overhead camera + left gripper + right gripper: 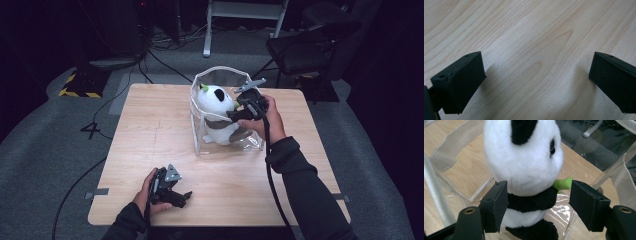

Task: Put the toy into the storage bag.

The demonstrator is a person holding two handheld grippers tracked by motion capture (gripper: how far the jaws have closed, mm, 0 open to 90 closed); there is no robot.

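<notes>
Right gripper (537, 202) at the plush panda (216, 114) inside the clear bag (204, 145) on the table (150, 130), jaws apart around its neck without pressing; left gripper (536, 85) wide open over bare wood.

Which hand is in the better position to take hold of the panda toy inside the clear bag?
The right. Its claw already has its jaws on both sides of the panda toy in the clear bag. The left claw is open, low over bare table, far away.

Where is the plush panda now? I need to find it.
The plush panda sits inside the clear bag, right of the table's centre in the high view, by the right gripper.
</notes>
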